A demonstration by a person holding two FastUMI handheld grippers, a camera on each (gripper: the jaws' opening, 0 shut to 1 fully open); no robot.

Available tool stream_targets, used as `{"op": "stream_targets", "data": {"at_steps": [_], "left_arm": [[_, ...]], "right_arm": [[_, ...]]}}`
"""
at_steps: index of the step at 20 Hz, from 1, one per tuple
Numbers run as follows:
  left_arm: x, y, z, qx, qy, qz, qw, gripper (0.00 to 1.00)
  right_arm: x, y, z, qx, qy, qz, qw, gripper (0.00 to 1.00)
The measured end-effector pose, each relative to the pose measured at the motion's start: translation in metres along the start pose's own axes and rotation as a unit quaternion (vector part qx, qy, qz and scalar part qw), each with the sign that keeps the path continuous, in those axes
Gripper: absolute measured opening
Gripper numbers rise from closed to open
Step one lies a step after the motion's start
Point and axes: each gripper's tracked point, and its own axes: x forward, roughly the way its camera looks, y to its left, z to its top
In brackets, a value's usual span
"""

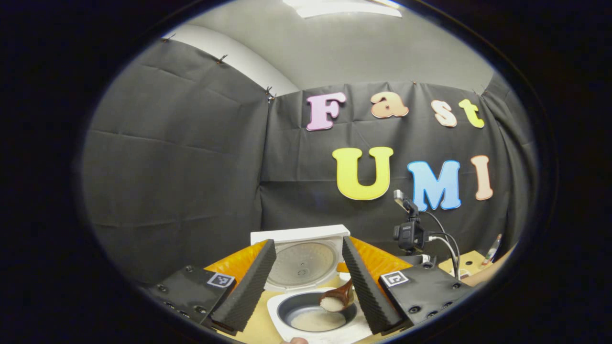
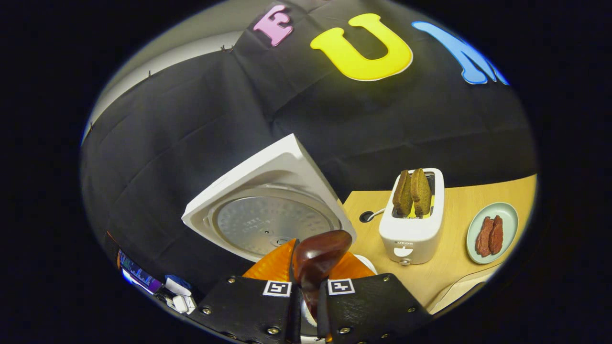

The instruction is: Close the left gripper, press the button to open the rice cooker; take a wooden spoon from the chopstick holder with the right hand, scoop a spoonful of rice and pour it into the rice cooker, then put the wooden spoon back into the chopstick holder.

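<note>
The white rice cooker [image 1: 287, 329] stands with its lid [image 1: 301, 260] raised upright. Some rice lies at the bottom of its dark inner pot [image 1: 315, 315]. A dark wooden spoon [image 1: 337, 298] loaded with rice hangs tilted over the pot's right side. My left gripper [image 1: 308, 242] is open above the cooker, with nothing between its fingers. My right gripper [image 2: 308, 282] is shut on the wooden spoon [image 2: 320, 255], whose rounded back faces the camera. The open lid [image 2: 267, 220] rises just beyond the spoon. The right gripper's camera mount [image 1: 410, 234] shows to the right of the cooker.
A white toaster [image 2: 413, 229] with two bread slices [image 2: 412, 191] stands on the wooden table [image 2: 454, 272]. Right of it is a pale green plate [image 2: 507, 215] with reddish meat pieces. Small devices and a lit screen [image 2: 138, 274] sit at the lower left. A forearm [image 1: 492, 272] crosses the table's right side.
</note>
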Motion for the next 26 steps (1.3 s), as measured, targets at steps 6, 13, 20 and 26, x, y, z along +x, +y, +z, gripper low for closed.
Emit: {"op": "stream_targets", "data": {"at_steps": [6,13,20,26], "left_arm": [[-0.007,0.009,-0.002,-0.003,0.001,0.012,1.0,0.95],[-0.012,0.019,-0.001,-0.005,0.0,0.022,1.0,0.93],[-0.021,0.028,0.0,0.002,-0.005,0.036,0.999,0.93],[-0.035,0.039,0.01,0.016,-0.015,0.049,0.999,0.93]], "right_arm": [[0.009,0.008,-0.008,-0.066,0.012,0.0,0.998,0.13],[0.025,0.023,-0.033,-0.249,0.031,-0.012,0.968,0.14],[0.021,0.061,-0.067,-0.431,0.029,0.006,0.902,0.14],[0.017,0.075,-0.075,-0.466,0.026,0.019,0.884,0.14]]}}
